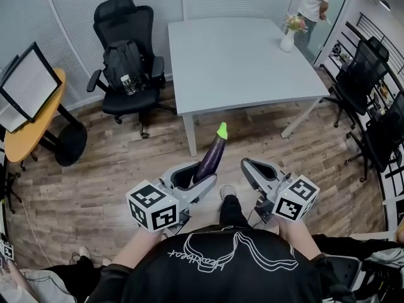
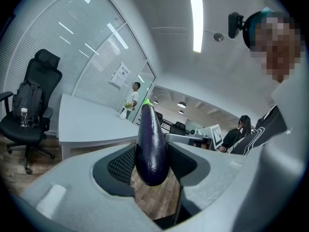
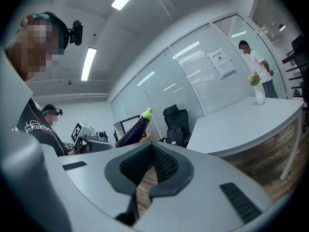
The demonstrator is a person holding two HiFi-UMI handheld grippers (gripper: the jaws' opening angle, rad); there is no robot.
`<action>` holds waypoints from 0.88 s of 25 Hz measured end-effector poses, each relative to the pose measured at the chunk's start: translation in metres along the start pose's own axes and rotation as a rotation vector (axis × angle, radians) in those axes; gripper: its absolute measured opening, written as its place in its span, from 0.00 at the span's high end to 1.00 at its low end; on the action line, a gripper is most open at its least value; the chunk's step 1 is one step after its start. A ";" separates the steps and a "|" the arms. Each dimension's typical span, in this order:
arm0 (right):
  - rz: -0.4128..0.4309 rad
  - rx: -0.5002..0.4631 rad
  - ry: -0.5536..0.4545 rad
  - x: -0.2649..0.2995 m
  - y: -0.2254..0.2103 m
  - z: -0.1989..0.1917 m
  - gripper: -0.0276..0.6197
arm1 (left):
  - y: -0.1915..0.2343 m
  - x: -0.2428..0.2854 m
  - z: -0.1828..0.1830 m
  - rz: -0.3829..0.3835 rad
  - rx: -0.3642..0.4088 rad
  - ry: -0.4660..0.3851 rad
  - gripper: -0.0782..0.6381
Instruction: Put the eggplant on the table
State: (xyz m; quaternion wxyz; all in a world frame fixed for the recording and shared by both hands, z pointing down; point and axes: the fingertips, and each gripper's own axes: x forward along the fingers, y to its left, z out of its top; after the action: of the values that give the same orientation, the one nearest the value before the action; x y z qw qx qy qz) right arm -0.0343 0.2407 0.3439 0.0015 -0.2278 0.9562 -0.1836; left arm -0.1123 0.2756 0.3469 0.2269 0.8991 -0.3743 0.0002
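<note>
A dark purple eggplant (image 1: 211, 158) with a green stem end stands tilted up and away from me, its thick end clamped in my left gripper (image 1: 192, 174). In the left gripper view the eggplant (image 2: 151, 144) fills the gap between the ribbed pads (image 2: 121, 166). My right gripper (image 1: 249, 167) hangs beside it on the right, shut with nothing in it; its own view shows the pads (image 3: 161, 166) nearly meeting and the eggplant (image 3: 131, 130) off to the left. The light grey table (image 1: 240, 62) stands ahead of both grippers, over the wooden floor.
A vase of flowers (image 1: 289, 35) stands on the table's far right corner. A black office chair with a backpack (image 1: 126, 62) is left of the table, more black chairs (image 1: 360, 74) at the right. A round wooden table (image 1: 31, 131) is far left. A person (image 1: 312, 2) stands behind.
</note>
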 end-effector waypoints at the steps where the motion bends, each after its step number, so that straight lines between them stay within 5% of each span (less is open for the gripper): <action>1: 0.001 0.005 -0.001 0.001 -0.007 0.001 0.94 | 0.003 0.006 0.002 0.000 0.001 0.003 0.59; 8: 0.030 -0.013 0.014 0.012 -0.076 0.020 0.94 | 0.032 0.075 0.022 0.003 0.000 0.030 0.59; 22: 0.065 0.071 0.049 0.038 -0.281 0.079 0.94 | 0.118 0.268 0.076 0.023 -0.044 0.089 0.59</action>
State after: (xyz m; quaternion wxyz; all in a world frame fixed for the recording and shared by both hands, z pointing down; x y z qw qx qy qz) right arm 0.0611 -0.0363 0.3717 -0.0078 -0.1918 0.9558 -0.2228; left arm -0.0116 -0.0088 0.3723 0.2631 0.8887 -0.3739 0.0343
